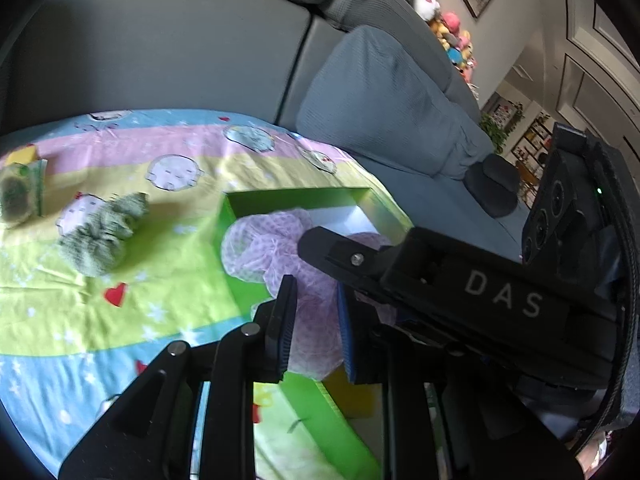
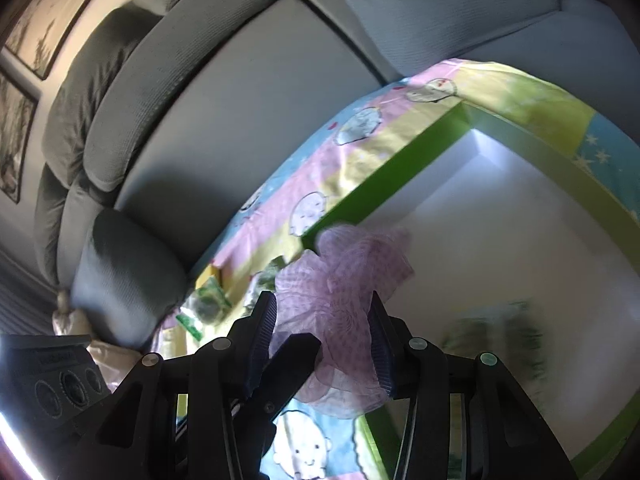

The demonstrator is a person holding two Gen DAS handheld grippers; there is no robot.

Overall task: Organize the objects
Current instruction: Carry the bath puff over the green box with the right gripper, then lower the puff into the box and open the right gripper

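Lilac mesh, a bath pouf [image 1: 280, 248], hung partly over the near rim of the green box [image 1: 296, 196], which sat on the pastel cartoon sheet [image 1: 120, 320] spread over the grey sofa [image 1: 160, 60]. Toward the sheet's left edge lay a green packet [image 1: 20, 196] with a yellow block [image 1: 22, 155] behind it, then a crumpled green cloth [image 1: 104, 236] between them and the box.

From its own camera, the left tongs [image 1: 316, 320] showed a narrow gap with mesh lying behind it; they were as good as together, and I could not tell whether they pinched any netting. The right tongs [image 2: 324, 340] were clamped on the pouf's gathered middle, ruffles bulging past both pads.

By my judgement the step in hand was carrying the pouf into the box. Done well, the grip would stay on the gathered core, the bundle would clear the green wall before lowering onto the white floor [image 2: 500, 240], and release would come only once it rested there; loose netting could snag on the pads.

Roughly round, the pouf had no clear long axis; its ruffles fanned away from the right tongs toward the box's far corner.
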